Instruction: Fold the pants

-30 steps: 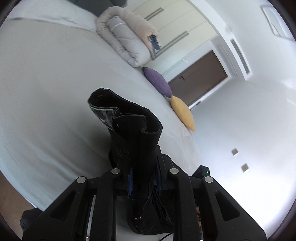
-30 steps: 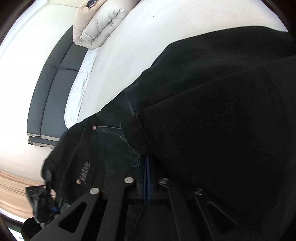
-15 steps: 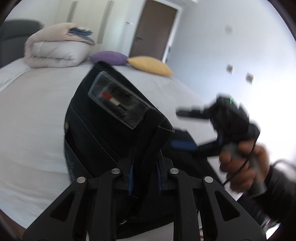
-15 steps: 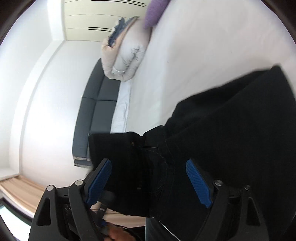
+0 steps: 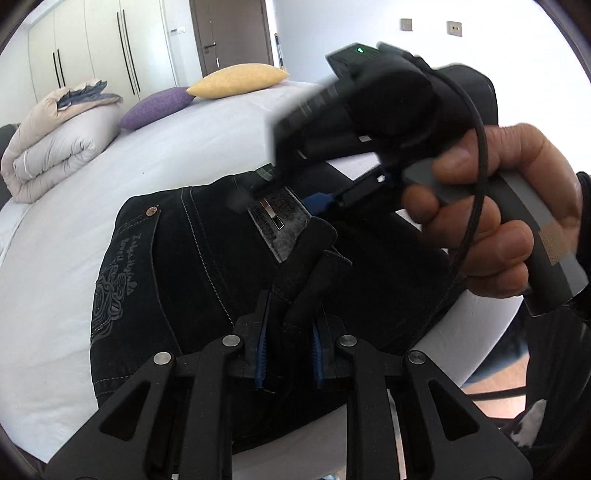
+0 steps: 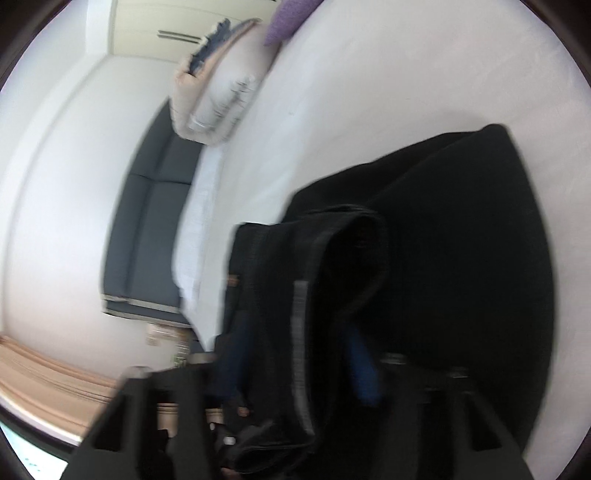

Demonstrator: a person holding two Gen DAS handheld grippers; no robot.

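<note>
Black jeans (image 5: 184, 277) lie bunched on the white bed (image 5: 184, 140), back pocket and waistband label facing up. My left gripper (image 5: 288, 350) is shut on a folded edge of the waistband. A hand (image 5: 498, 206) holds my right gripper (image 5: 288, 192) just beyond it, its fingers astride the waistband by the label. The right wrist view is blurred. There my right gripper (image 6: 299, 362) has its jaws closing on a thick fold of the pants (image 6: 443, 258), which fills the gap between the blue pads (image 6: 364, 369).
A rolled beige duvet (image 5: 55, 140), a purple pillow (image 5: 155, 107) and a yellow pillow (image 5: 236, 79) sit at the far end of the bed. A dark sofa (image 6: 147, 229) stands beside the bed. White wardrobes (image 5: 92, 44) and a brown door (image 5: 229, 33) are behind.
My left gripper rolled upright and carried the waistband across to the right gripper. My right gripper let go of the fabric, opened wide, then came in on a waistband fold.
</note>
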